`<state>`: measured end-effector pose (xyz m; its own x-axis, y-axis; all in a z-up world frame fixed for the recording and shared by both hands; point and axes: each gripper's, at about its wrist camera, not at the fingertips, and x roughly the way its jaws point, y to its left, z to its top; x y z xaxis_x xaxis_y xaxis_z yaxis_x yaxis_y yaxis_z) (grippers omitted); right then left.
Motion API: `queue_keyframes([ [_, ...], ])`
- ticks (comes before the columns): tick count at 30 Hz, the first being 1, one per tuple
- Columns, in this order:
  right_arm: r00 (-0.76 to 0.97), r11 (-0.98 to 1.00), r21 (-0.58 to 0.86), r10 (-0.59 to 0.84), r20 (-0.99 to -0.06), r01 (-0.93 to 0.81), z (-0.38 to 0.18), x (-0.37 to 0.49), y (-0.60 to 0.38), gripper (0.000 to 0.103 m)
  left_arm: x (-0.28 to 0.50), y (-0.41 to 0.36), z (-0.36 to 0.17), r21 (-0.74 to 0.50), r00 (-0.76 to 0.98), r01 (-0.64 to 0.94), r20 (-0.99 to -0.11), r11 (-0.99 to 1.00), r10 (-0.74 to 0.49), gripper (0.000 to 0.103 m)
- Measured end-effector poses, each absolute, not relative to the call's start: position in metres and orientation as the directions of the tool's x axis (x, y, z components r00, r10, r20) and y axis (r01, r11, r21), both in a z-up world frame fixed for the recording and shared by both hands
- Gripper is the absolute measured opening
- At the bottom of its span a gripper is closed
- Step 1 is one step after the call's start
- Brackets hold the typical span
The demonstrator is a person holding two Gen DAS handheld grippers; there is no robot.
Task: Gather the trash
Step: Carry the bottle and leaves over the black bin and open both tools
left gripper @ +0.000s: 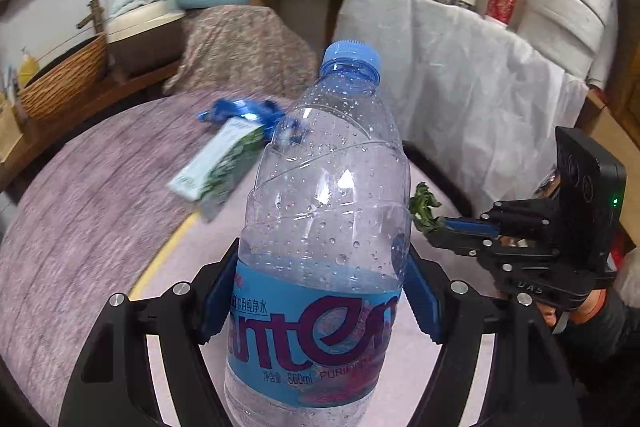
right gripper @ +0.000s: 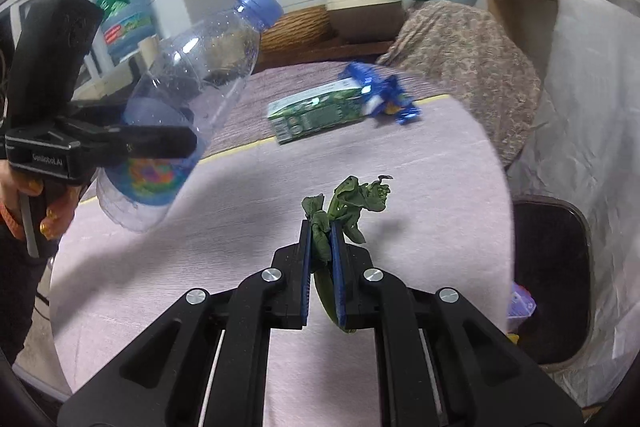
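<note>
My left gripper (left gripper: 320,291) is shut on a clear plastic water bottle (left gripper: 320,187) with a blue cap and blue label, held off the table. In the right wrist view the same bottle (right gripper: 188,99) hangs tilted at the left. My right gripper (right gripper: 321,239) is shut on a wilted green leaf (right gripper: 348,203) above the pink tablecloth. In the left wrist view that right gripper (left gripper: 432,227) sits at the right with the leaf (left gripper: 425,207) at its tips. A green carton (right gripper: 316,113) and a blue wrapper (right gripper: 388,95) lie on the table farther back.
A dark bin (right gripper: 552,283) stands on the floor beside the round table (right gripper: 240,227), at its right edge. White sheeting (right gripper: 592,131) drapes behind it. A chair with patterned cloth (right gripper: 460,43) is beyond the table. Shelves, a basin and a microwave line the wall.
</note>
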<state>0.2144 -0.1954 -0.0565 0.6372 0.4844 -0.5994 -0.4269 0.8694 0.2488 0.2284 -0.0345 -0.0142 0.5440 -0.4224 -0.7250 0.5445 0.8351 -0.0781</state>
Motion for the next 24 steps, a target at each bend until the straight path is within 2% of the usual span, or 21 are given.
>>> queue_keyframes([
  [11, 0.742, 0.959, 0.246, 0.266, -0.616, -0.140, -0.077, 0.237, -0.324, 0.010, 0.246, -0.149, -0.017, -0.111, 0.492, 0.636, -0.704, 0.764, -0.512, 0.072],
  [16, 0.736, 0.974, 0.226, 0.176, -0.654, -0.032, -0.102, 0.255, -0.364, 0.010, 0.260, -0.179, -0.021, -0.132, 0.475, 0.636, -0.709, 0.760, -0.522, 0.072],
  [24, 0.670, 0.976, 0.210, 0.119, -0.732, 0.057, -0.160, 0.288, -0.398, 0.010, 0.266, -0.212, -0.021, -0.149, 0.455, 0.655, -0.705, 0.741, -0.544, 0.073],
])
